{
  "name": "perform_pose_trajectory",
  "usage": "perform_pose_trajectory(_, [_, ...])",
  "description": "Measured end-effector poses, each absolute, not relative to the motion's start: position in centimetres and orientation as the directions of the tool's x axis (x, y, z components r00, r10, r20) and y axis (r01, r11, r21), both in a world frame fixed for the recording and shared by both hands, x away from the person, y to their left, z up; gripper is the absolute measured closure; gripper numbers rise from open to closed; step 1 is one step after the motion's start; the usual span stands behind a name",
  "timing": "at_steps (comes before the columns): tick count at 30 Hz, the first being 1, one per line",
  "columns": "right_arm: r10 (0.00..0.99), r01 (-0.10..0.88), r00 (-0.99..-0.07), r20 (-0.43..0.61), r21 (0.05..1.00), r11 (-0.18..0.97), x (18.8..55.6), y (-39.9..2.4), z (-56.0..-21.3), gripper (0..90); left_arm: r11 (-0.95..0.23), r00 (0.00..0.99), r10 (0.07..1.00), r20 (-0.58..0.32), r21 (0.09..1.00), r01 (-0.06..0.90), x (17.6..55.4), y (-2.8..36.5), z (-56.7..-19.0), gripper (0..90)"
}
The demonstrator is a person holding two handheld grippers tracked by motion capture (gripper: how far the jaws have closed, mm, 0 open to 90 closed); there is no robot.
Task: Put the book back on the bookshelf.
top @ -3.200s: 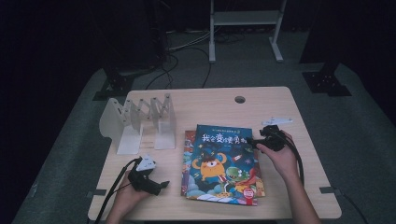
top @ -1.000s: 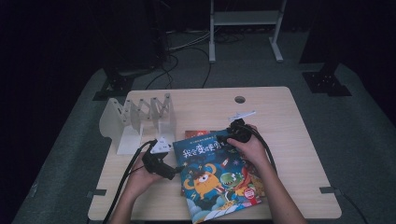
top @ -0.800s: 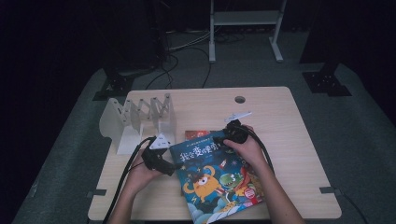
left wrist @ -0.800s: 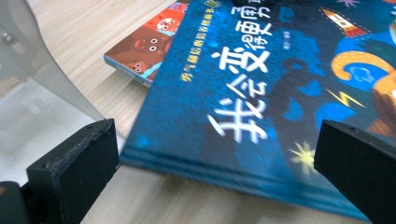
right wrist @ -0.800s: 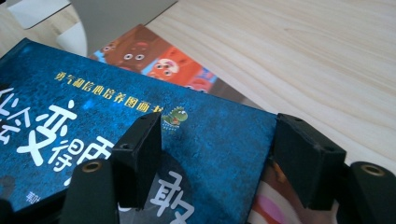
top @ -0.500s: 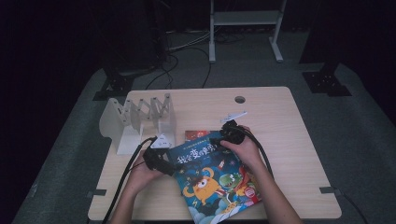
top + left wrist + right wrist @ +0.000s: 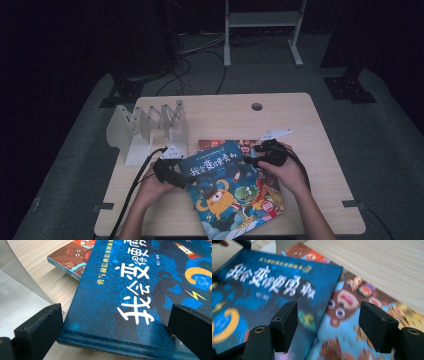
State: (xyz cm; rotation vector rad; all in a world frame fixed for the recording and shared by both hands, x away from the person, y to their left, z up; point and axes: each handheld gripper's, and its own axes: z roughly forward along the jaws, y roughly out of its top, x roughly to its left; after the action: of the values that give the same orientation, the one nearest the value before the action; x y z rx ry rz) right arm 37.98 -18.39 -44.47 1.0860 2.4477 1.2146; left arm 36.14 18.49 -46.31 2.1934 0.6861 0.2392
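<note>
1. Now, the left gripper has its 2 black jaws wide apart, 1 on each side of the near left corner of the blue picture book with the orange monster on its cover. I cannot tell if the pads press on that corner.
2. The right gripper has its jaws part way apart, and they have just been opening. They hang over the book's right edge, and nothing is pinched between them.
3. The blue book lies flat but turned a little, on top of a second picture book with brown bear faces. Both rest on the pale wooden table.
4. The blue book's spine runs away from the left gripper, up toward the white fold-out book rack, which stands just behind that hand.
5. The left gripper is the nearer one to the spine, so I think it should do the lift. The book has to tip up on its long edge to go between the rack's plates.
</note>
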Motion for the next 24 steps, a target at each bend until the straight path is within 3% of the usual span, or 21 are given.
perform_pose_trajectory(24, [0.682, 0.492, -0.723, 0.108, 0.773, 0.399, 27.8, -26.2, -45.5, 26.4, -0.532, 0.833, 0.549, -0.062, 0.743, 0.406, 36.3, 18.5, -46.2, 0.0])
